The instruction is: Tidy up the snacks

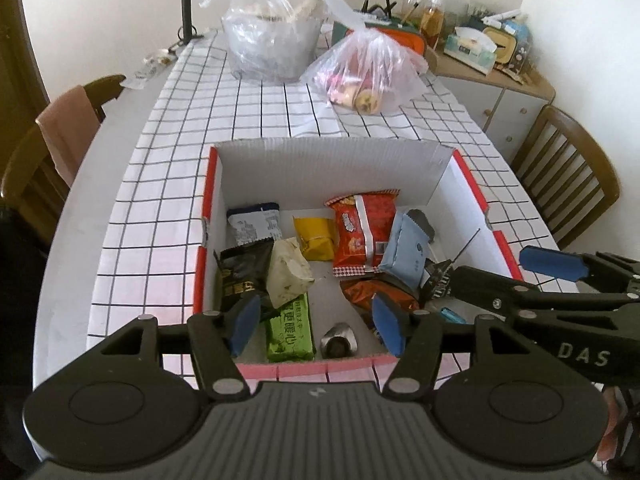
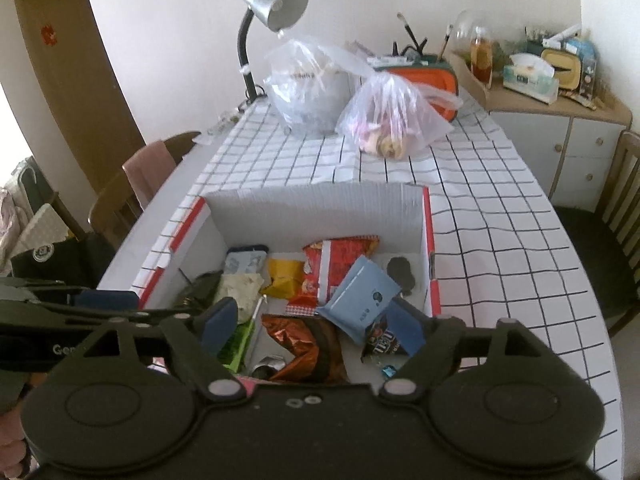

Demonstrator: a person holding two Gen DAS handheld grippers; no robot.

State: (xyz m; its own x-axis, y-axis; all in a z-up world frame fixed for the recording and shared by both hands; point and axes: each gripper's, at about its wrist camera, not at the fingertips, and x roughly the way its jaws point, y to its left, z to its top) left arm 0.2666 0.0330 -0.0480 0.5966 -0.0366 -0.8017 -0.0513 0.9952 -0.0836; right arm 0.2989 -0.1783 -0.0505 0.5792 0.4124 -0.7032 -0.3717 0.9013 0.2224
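1. The snacks lie jumbled in the white cardboard box (image 1: 332, 160) at frame centre; the green bar (image 1: 290, 330) sits lengthwise, pointing away, directly between the left gripper (image 1: 316, 324) pads.
2. The left gripper is nearer it; jaws spread, empty. The right gripper (image 2: 316, 320) also gapes, empty, over the crinkled brown foil bag (image 2: 308, 348).
3. Wrappers look glossy and soft; the checked tablecloth (image 1: 168, 208) surrounds the box.
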